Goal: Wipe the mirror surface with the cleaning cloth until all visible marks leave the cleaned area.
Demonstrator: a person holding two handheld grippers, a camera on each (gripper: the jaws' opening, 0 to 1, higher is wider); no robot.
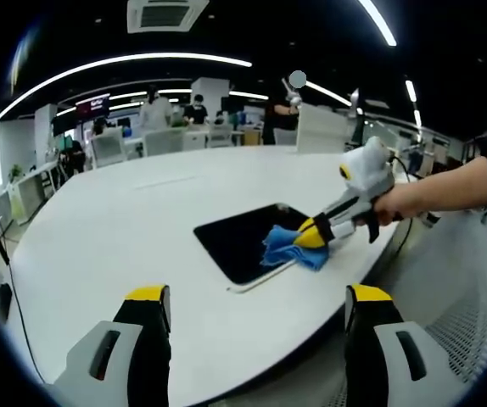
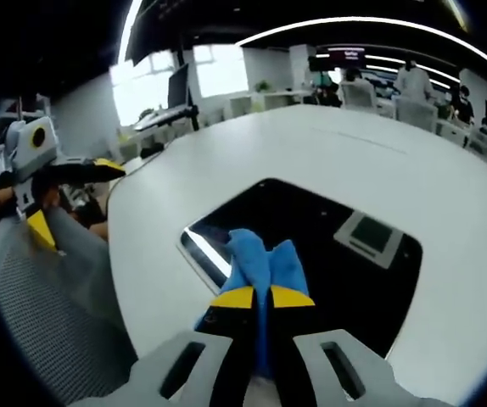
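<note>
A flat, dark rectangular mirror (image 2: 328, 254) lies on a large white oval desk (image 1: 125, 246), close to the desk's near edge. The right gripper (image 2: 261, 298) has its yellow-tipped jaws pressed together on a bunched blue cleaning cloth (image 2: 256, 259), which rests on the mirror's near corner. The left gripper (image 1: 256, 297) hovers apart from the mirror with its jaws spread and nothing between them.

To wipe well, the cloth probably needs steady flat pressure and overlapping strokes toward the far corner, where the glass looks unwiped. White desk surface lies open on the far sides; a grey mesh chair (image 2: 48, 314) sits beyond the near edge, so strokes there should stay short.
</note>
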